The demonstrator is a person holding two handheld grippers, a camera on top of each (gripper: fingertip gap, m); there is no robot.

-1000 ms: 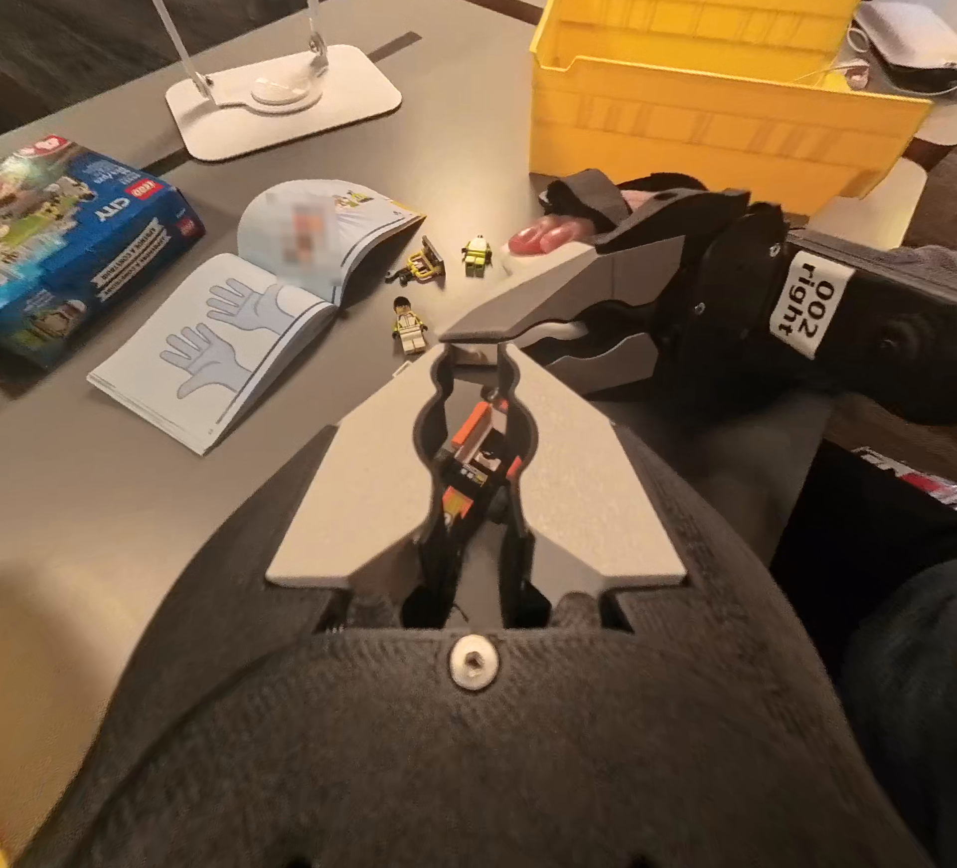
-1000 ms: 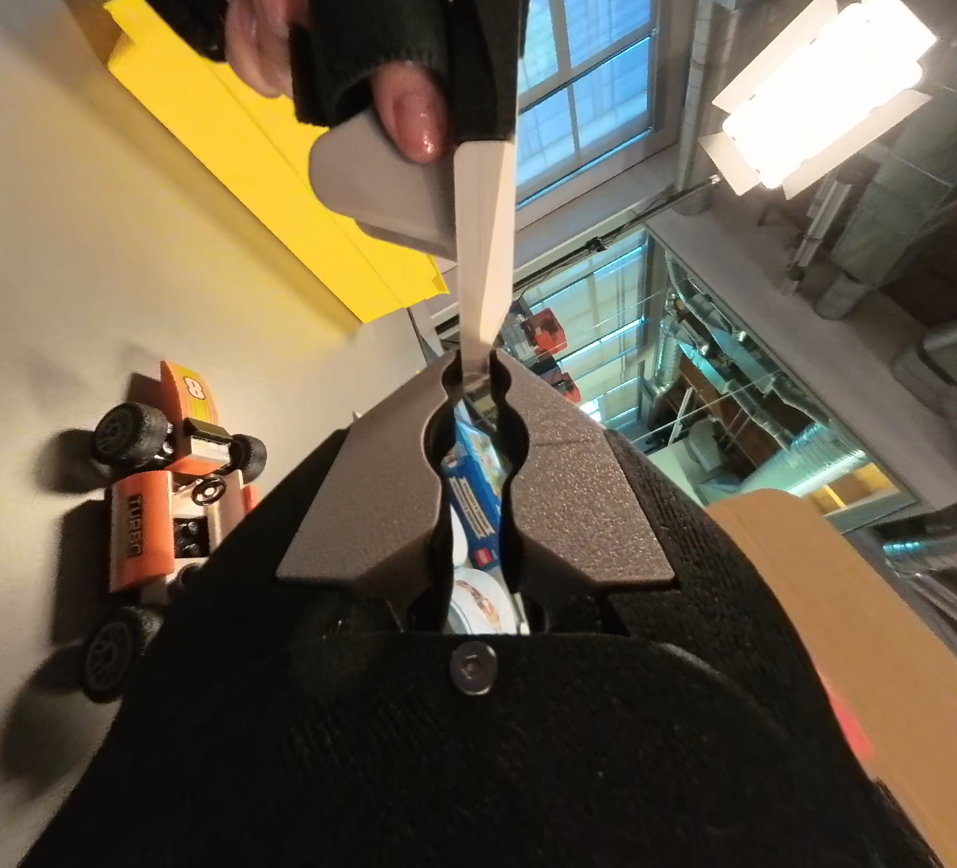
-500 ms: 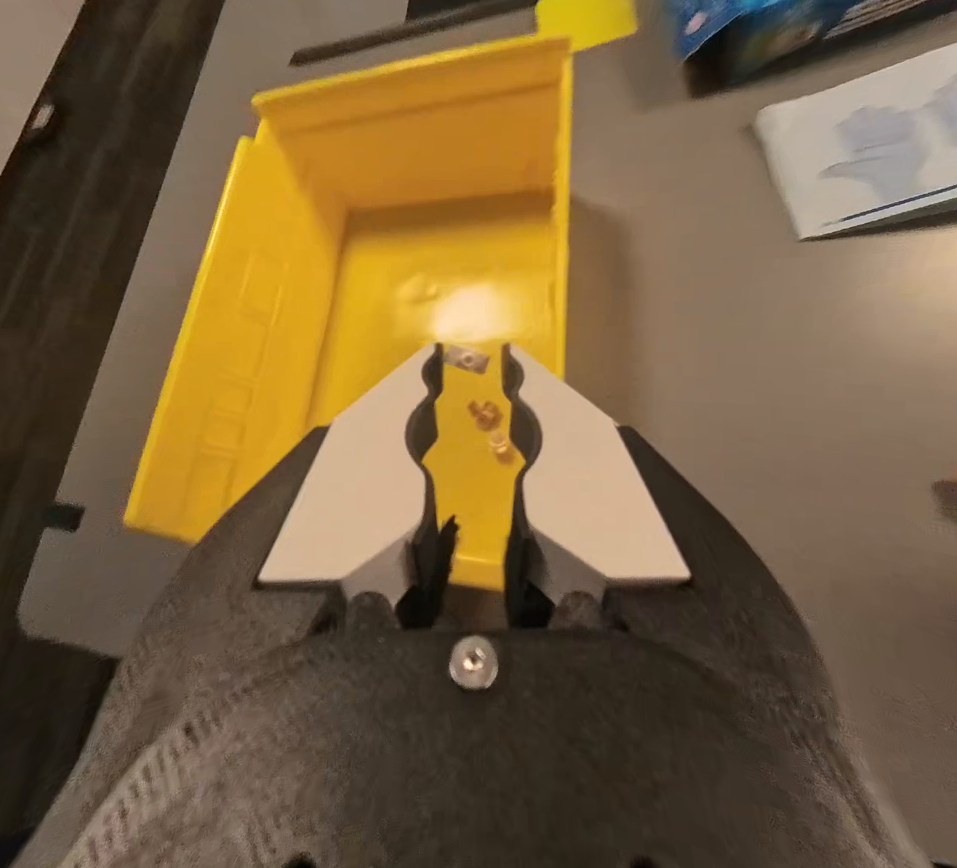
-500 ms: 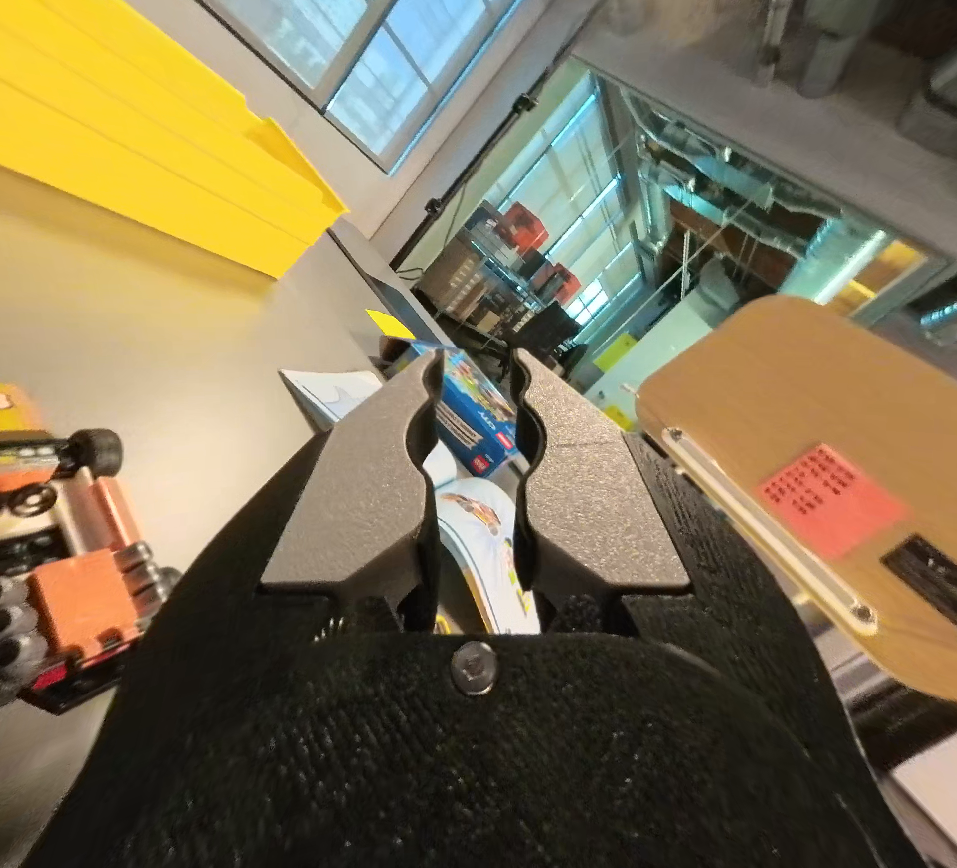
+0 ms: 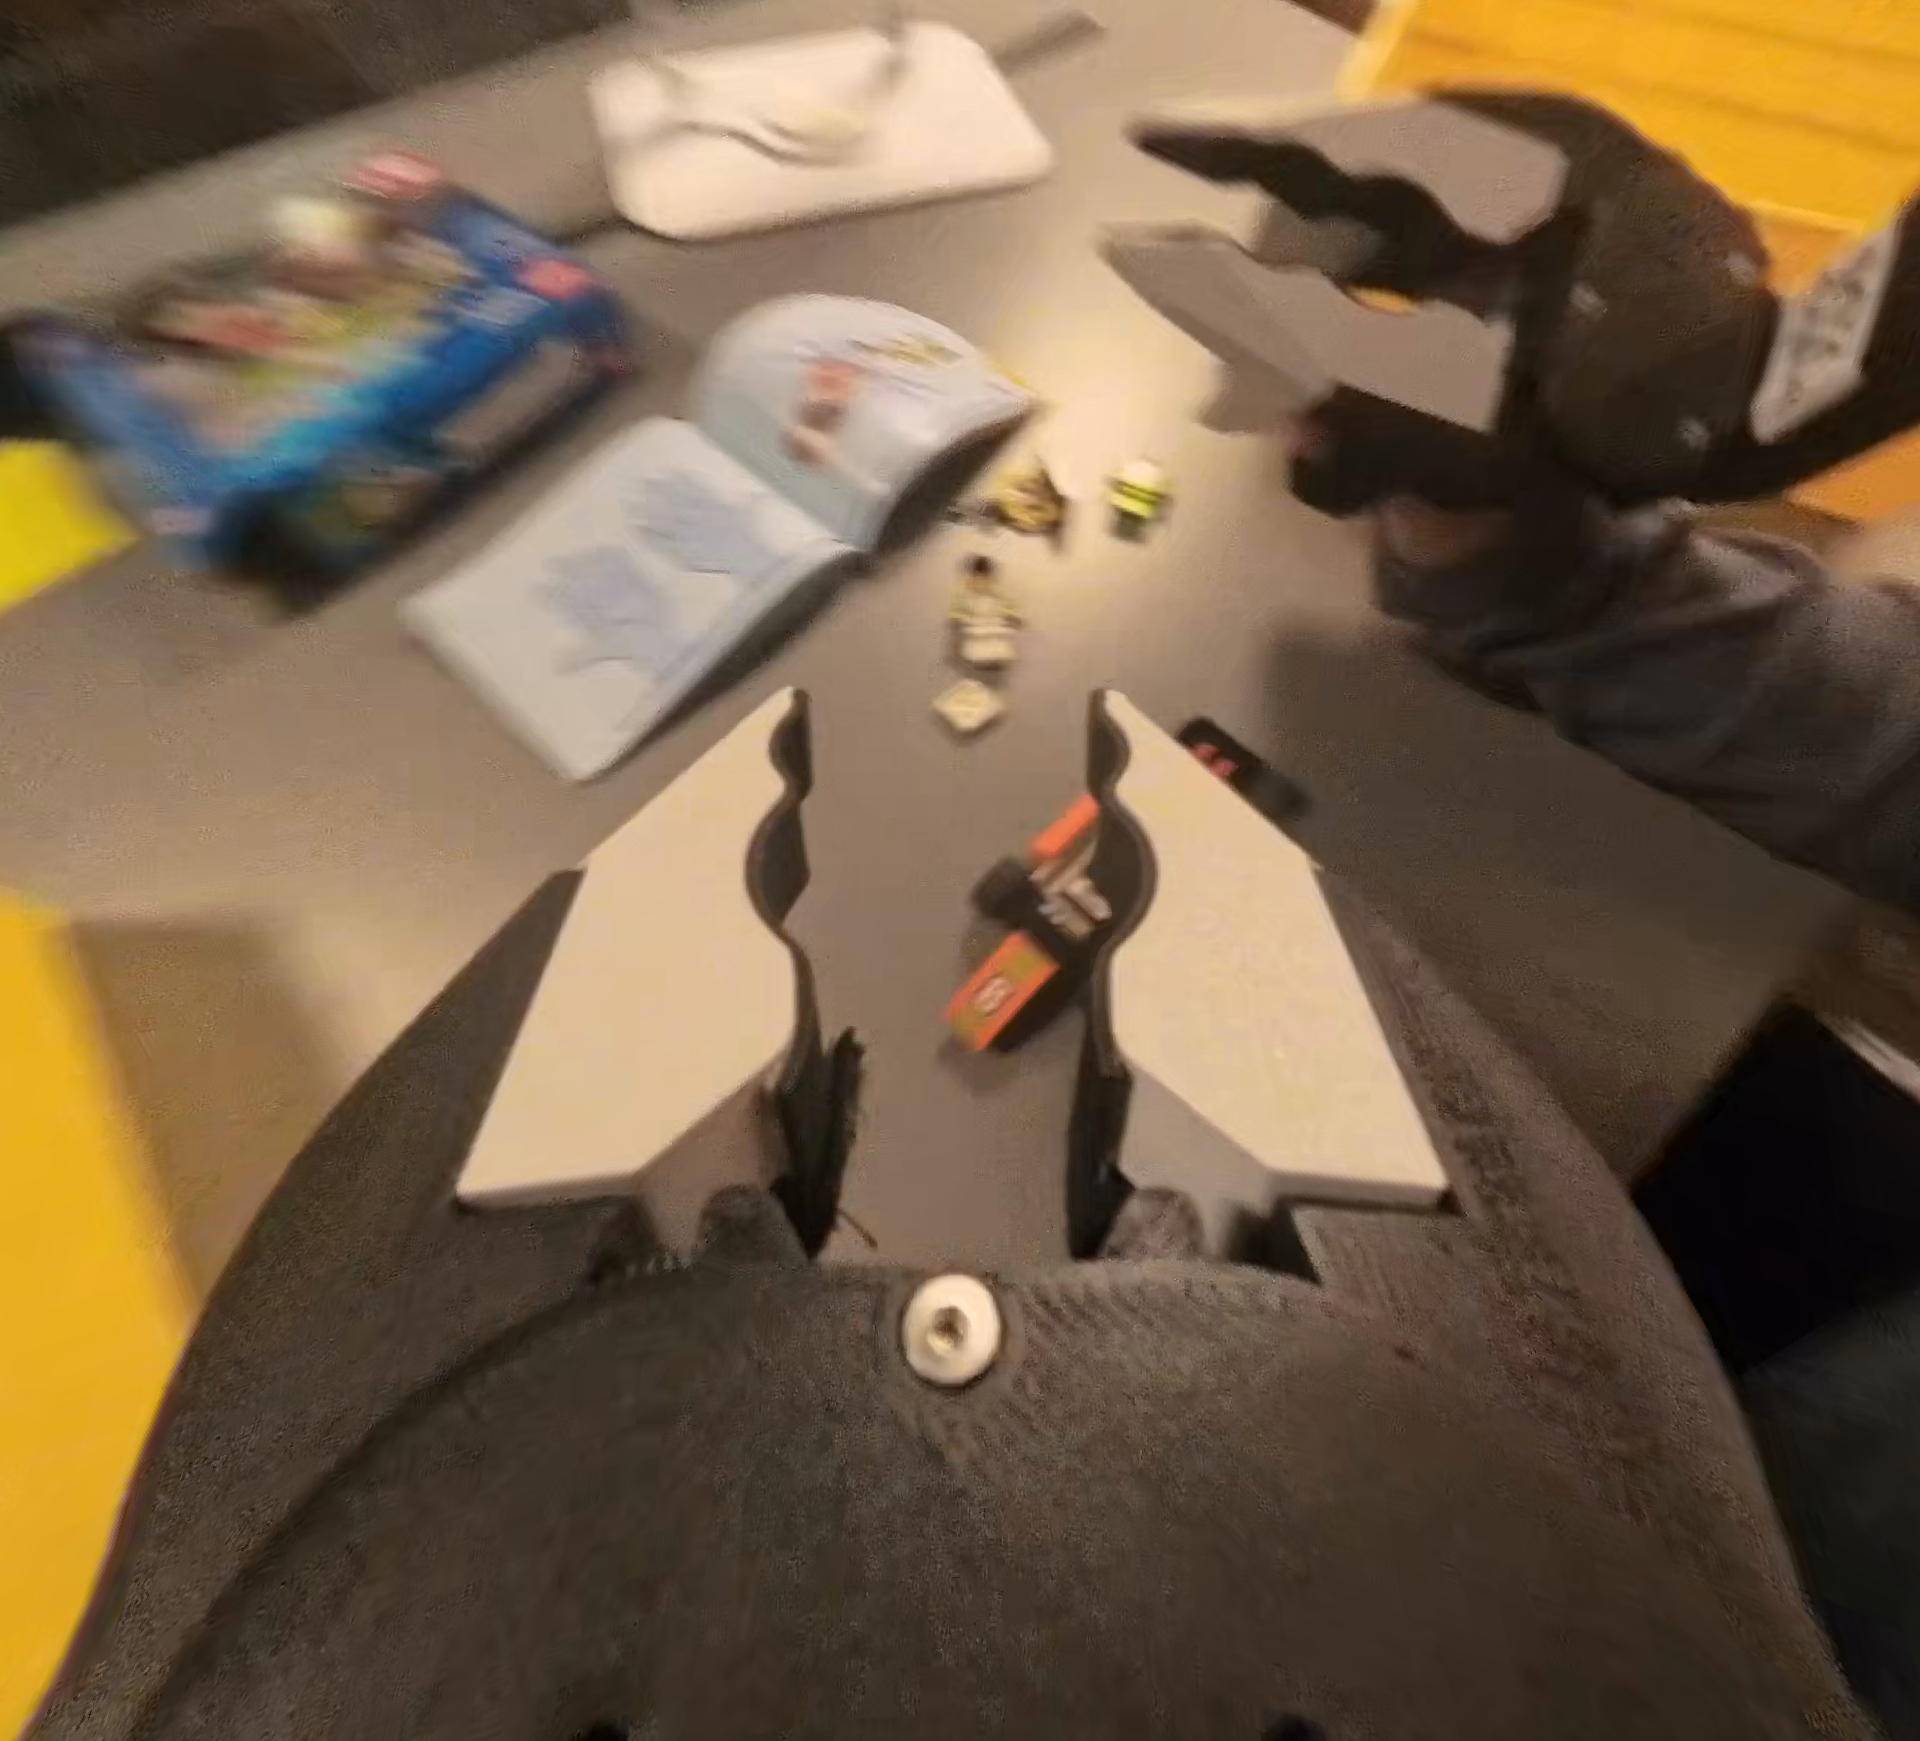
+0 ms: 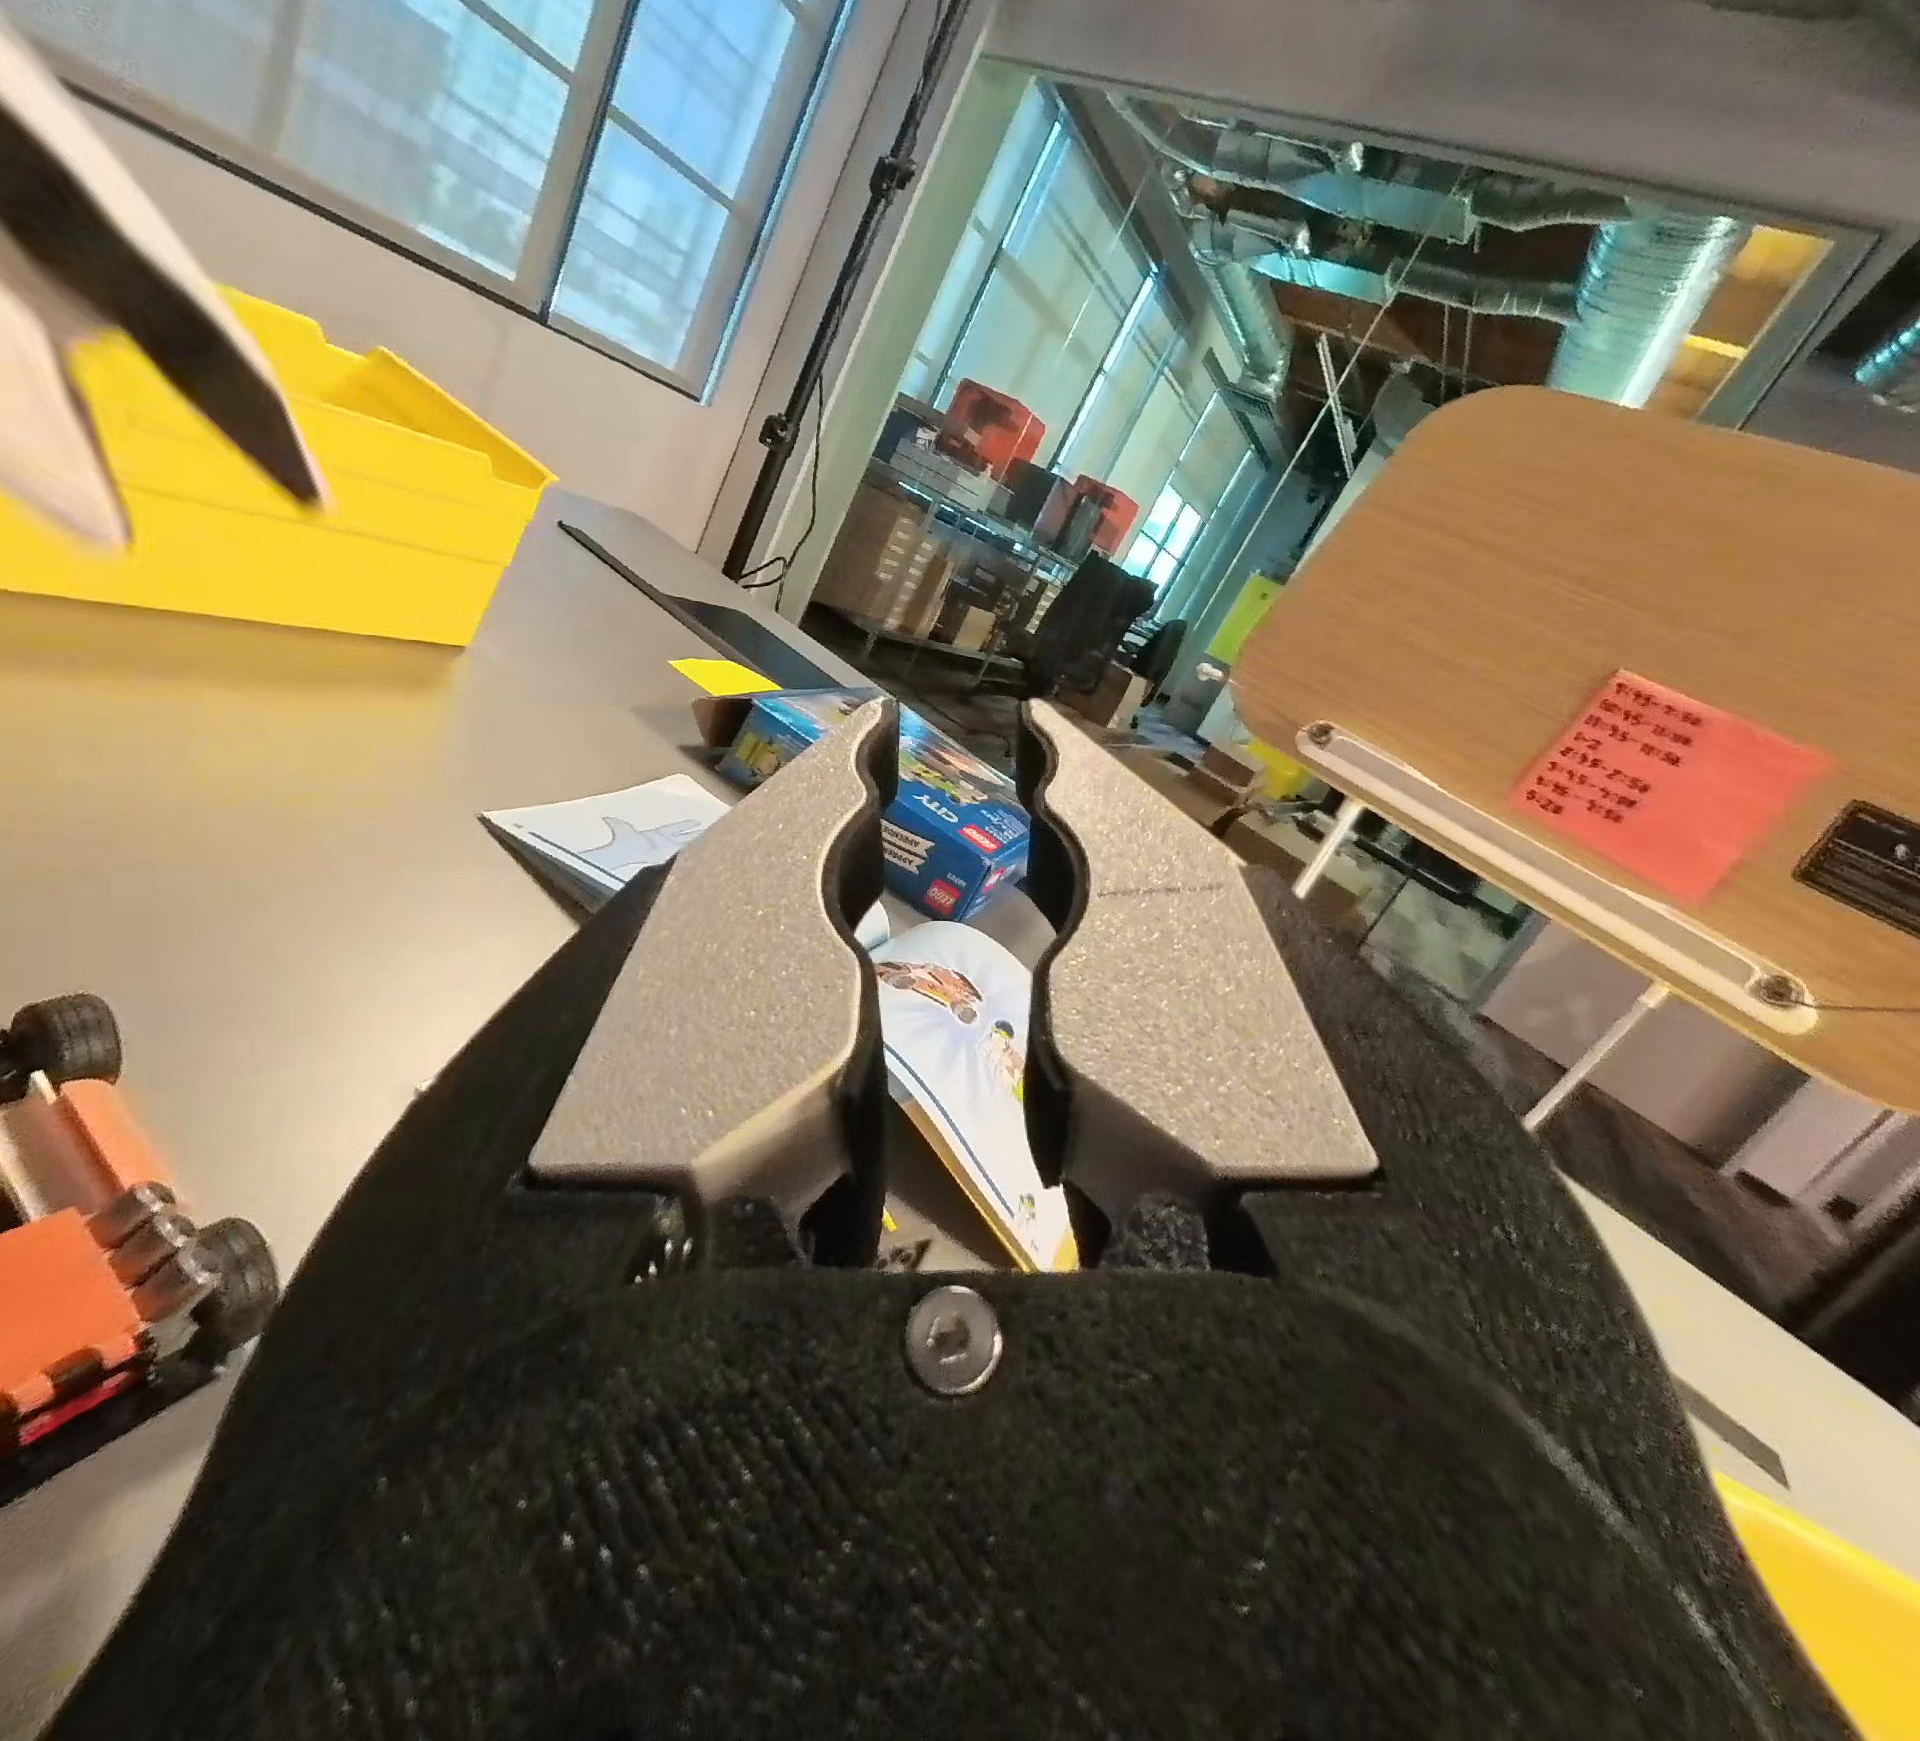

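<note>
Grey table [image 5: 260, 818], office workspace with large windows and shelving beyond; left wrist view blurred.

Item 1: left hand-held gripper [image 5: 945, 715]. Jaws stand wide apart with nothing between the pads; bare tabletop shows through the gap. Nearest thing: an orange and black toy car [image 5: 1029, 933], lying on the table below and partly hidden behind the right finger [image 5: 1226, 943]; no contact visible.

Item 2: right hand-held gripper [image 6: 956, 715]. Jaws parted a little, pads pressing on nothing. Held above the table, pointing toward a blue toy box [image 6: 935, 818] and an open instruction booklet [image 6: 613, 834].

Item 3: small pieces ahead of the left gripper: a pale flat tile [image 5: 968, 707], a minifigure [image 5: 982, 616] lying down, a second green-topped figure [image 5: 1140, 491], a small yellow and black assembly [image 5: 1023, 496].

Item 4: yellow bin [image 6: 312, 486] at the far side; white lamp base [image 5: 821, 122] behind the booklet.

Step in hand: cannot tell; both grippers are free and above the table.
</note>
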